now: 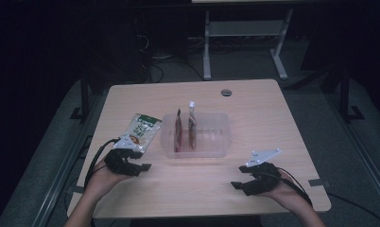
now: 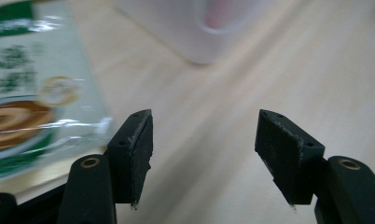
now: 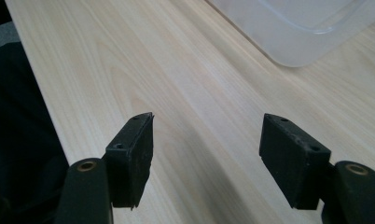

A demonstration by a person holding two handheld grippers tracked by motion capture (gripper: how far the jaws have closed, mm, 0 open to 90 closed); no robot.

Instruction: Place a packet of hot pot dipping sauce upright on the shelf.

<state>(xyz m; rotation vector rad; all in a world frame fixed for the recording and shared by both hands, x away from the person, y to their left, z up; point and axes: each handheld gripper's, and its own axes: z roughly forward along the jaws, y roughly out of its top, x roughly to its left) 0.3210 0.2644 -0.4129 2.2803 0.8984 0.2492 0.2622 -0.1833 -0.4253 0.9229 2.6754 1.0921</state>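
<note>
Wooden table (image 1: 254, 101) carries a clear bin (image 1: 216, 142) with two pouches (image 1: 185, 130) standing upright inside. Just left of the bin lies a green packet (image 1: 141, 130), flat on the wood. Left gripper (image 1: 143, 167) hovers beside the packet's near end, jaws apart and empty. Right gripper (image 1: 237, 185) is near the front edge, also wide and holding nothing.

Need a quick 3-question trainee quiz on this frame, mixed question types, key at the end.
1. True or false: the green packet lies inside the clear bin.
2. How many pouches stand upright in the bin? A) none B) two C) five
3. Which gripper is nearest the green packet?

Key: 1. False, it lies on the table left of the bin. 2. B. 3. The left gripper; the right gripper is open over bare wood.
</note>
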